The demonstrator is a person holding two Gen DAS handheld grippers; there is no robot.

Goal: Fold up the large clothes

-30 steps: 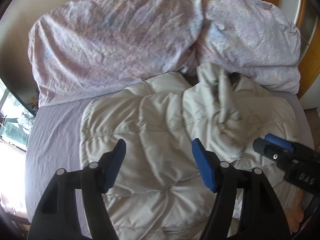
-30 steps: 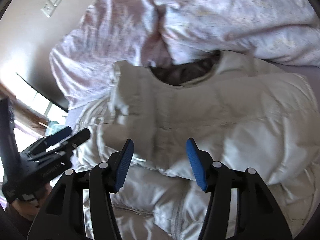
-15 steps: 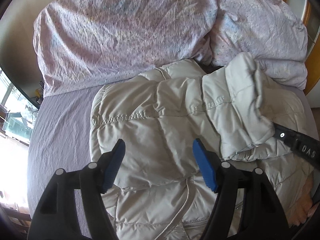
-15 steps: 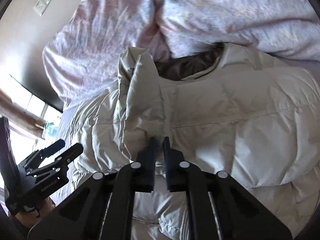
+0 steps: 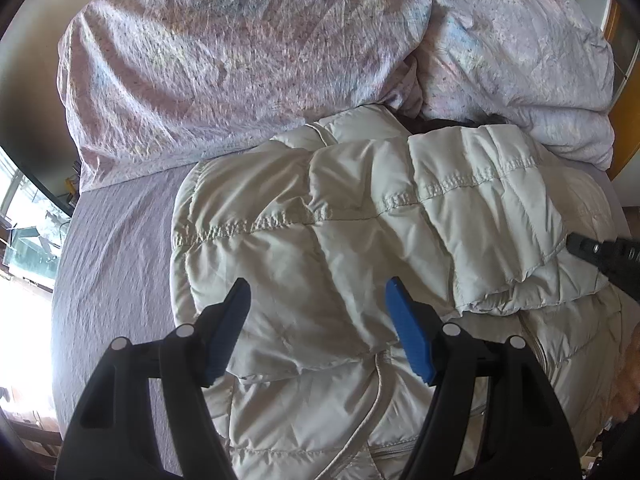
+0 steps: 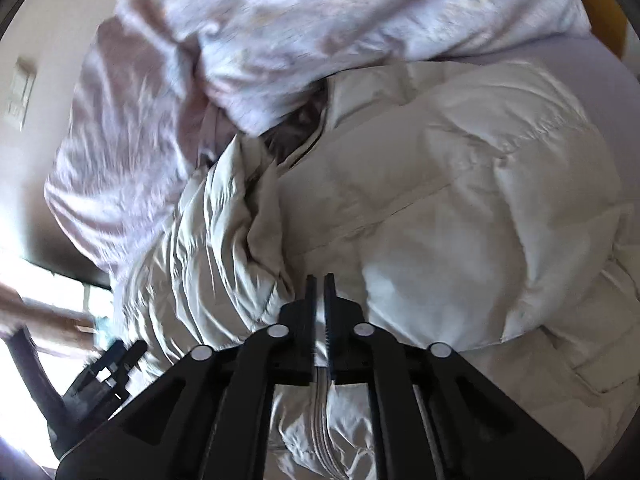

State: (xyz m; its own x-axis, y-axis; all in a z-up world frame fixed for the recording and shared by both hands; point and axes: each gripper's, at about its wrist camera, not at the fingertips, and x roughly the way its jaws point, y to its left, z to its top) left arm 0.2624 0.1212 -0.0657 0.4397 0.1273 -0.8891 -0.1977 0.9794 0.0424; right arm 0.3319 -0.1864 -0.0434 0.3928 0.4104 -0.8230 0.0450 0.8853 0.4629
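A pale grey quilted puffer jacket lies spread on the bed, both sleeves folded across its front. It fills the right wrist view too. My left gripper is open and empty, hovering over the jacket's left folded sleeve. My right gripper is shut, its tips at the jacket's fabric near the sleeve fold; whether cloth is pinched between them is hidden. Its black body enters the left wrist view at the right edge, by the right sleeve.
A crumpled lilac-patterned duvet is heaped behind the jacket at the head of the bed. The lilac sheet shows bare to the left. A window is at far left, wood furniture at right.
The right gripper closed, then swung the right sleeve over the jacket front. The view now tilts and blurs. The left gripper stayed open and moved slightly closer to the jacket.
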